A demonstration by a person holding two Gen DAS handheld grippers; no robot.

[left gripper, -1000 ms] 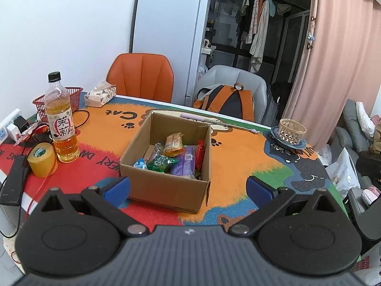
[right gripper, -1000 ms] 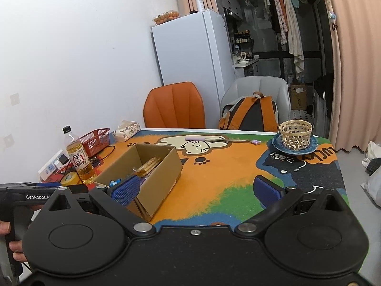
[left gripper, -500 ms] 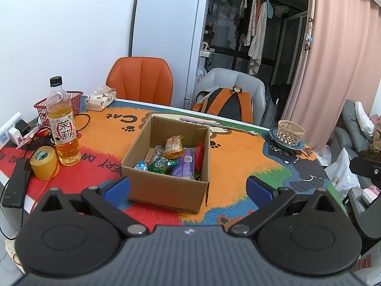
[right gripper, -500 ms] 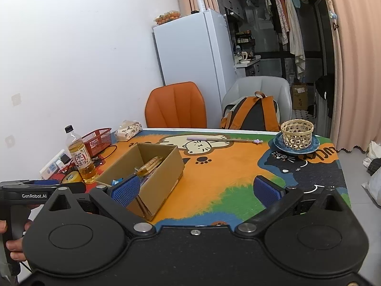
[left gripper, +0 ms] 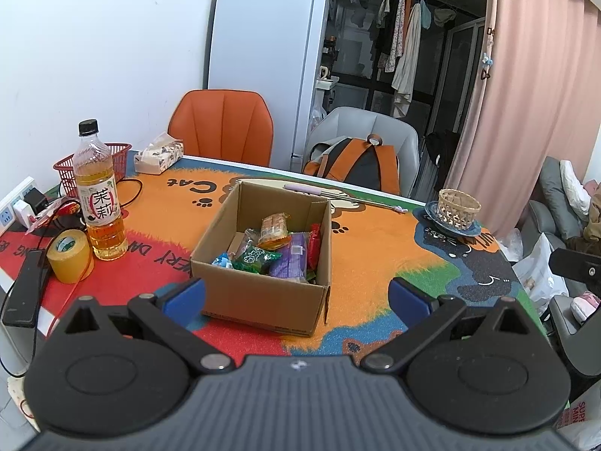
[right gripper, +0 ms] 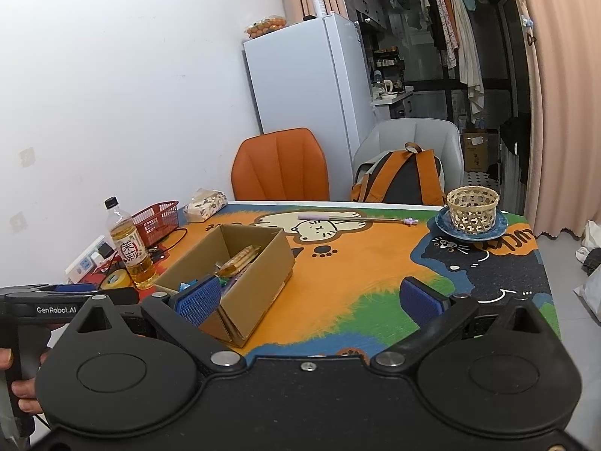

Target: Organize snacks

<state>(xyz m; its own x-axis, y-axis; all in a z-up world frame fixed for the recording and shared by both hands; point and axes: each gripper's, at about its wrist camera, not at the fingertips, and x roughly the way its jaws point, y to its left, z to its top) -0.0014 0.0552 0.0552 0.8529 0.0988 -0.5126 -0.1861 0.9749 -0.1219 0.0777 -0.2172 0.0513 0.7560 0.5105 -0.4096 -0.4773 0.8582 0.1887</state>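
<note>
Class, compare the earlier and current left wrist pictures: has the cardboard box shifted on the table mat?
No. The cardboard box sits in the same spot, its far edge just before the "Cat" lettering and paw prints; only the camera shifted slightly.

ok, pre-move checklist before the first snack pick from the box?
1. Left gripper open, nothing held: ok.
2. Right gripper open, nothing held: ok.
3. Cardboard box upright, top open: ok.
4. Snacks reachable from above, nothing covering them: ok.
5. Wicker basket on the blue plate holds nothing visible: ok as a drop spot, though whether it is the intended one: cannot tell.
6. Bottle clear of the box: ok.
</note>
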